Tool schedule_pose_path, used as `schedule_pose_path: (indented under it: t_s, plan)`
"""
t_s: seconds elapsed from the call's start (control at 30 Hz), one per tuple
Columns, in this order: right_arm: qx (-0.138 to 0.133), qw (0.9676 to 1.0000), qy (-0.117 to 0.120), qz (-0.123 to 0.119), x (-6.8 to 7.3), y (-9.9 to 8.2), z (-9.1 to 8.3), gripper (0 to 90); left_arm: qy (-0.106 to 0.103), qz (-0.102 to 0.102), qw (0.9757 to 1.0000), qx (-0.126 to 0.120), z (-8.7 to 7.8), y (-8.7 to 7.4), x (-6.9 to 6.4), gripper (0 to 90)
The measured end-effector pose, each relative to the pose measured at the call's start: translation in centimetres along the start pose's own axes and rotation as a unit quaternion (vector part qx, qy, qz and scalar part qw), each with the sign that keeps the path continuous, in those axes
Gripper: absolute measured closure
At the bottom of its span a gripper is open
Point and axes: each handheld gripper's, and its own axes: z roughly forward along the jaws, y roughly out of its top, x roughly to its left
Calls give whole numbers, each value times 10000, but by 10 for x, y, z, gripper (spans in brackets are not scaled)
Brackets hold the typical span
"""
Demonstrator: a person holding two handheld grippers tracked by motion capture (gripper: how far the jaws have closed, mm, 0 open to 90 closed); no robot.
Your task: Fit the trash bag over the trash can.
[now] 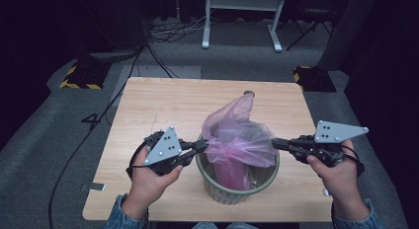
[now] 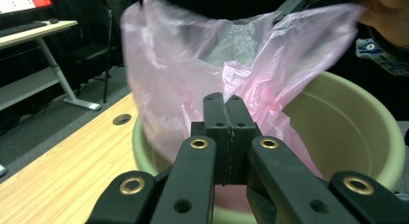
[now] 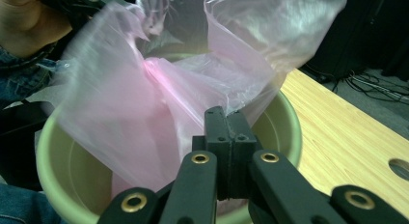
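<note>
A thin pink plastic bag (image 1: 239, 140) hangs partly inside a pale green round bin (image 1: 232, 194) near the front of the wooden table (image 1: 148, 105). The bag's mouth is stretched out sideways above the rim. My left gripper (image 1: 203, 144) is at the bin's left side, shut on the bag's left edge. At the right side my right gripper (image 1: 274, 143) is shut on the opposite edge. In the left gripper view the closed jaws (image 2: 224, 101) pinch bunched film (image 2: 193, 64) over the bin (image 2: 357, 132). In the right gripper view the closed jaws (image 3: 225, 113) hold film (image 3: 144, 103) above the bin (image 3: 289, 132).
A round hole (image 1: 248, 93) is cut in the table near its far edge, just behind the bag's tip. On the floor beyond stand a white desk frame (image 1: 242, 12), loose cables (image 1: 173, 29) and two yellow-and-black striped blocks (image 1: 81, 76).
</note>
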Motion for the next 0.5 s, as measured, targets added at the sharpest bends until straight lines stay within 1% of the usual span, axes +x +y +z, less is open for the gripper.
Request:
schedule_pose_path:
  t_s: [0.1,0.27,0.37,0.5]
  plan:
    - [1,10000,-68,32,-2,-4,-5,900,28,-64,10000,-31,-7,-4,3,900]
    - [6,9998,-162,72,-4,-9,-11,900,105,-139,9998,-9,-19,-10,9,900]
    - [15,9997,-208,103,-4,-13,-16,900,162,-147,9998,-16,-25,-12,10,900]
    - [45,9995,-308,109,-2,-19,-24,900,224,-145,9996,46,-33,-16,10,900]
